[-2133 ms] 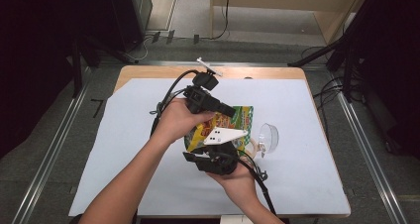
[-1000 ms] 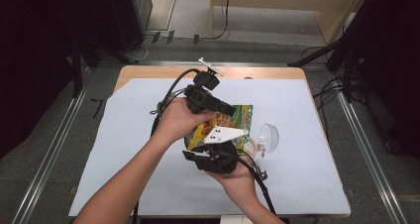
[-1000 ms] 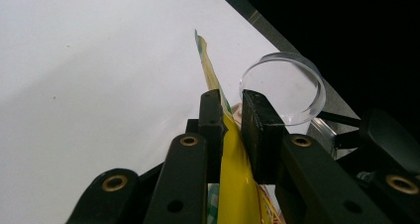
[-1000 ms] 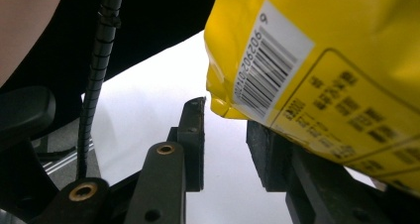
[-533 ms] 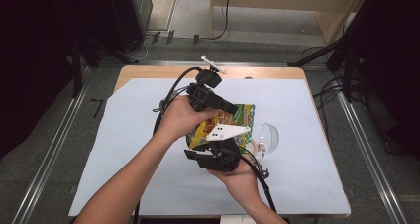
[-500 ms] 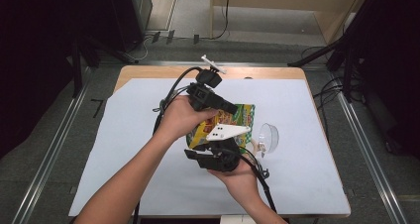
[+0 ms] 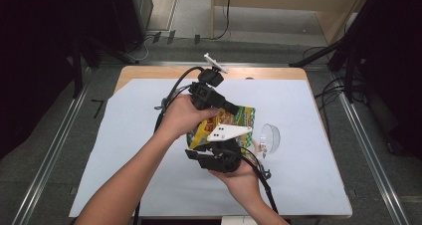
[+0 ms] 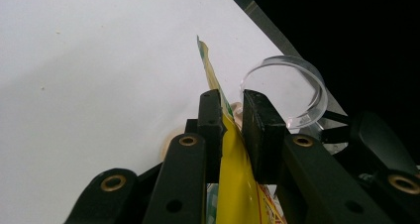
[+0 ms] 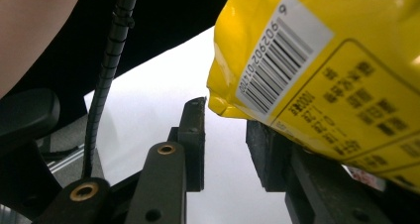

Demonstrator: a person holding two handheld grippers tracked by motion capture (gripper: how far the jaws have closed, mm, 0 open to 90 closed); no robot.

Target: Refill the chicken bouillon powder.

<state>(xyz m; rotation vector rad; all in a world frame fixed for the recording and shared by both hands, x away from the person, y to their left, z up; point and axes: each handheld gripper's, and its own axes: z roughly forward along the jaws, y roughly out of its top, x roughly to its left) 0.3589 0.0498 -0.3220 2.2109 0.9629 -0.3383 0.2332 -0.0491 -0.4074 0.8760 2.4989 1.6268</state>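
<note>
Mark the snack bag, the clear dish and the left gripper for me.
snack bag (image 7: 242, 116): high view, its green and yellow printed front.
clear dish (image 8: 292, 87): left gripper view, its transparent round wall.
left gripper (image 8: 232, 116): left gripper view, midway between its jaw tips, closed on the bag's edge.

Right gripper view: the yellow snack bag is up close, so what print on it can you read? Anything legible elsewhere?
"6 902902014..." reads along the barcode label on the yellow snack bag; the last digits blur.
The boxed panel of small characters below the barcode is too blurred to read.
In the high view, the print on the bag's green and yellow front is too small to read.
No other text is legible.
</note>
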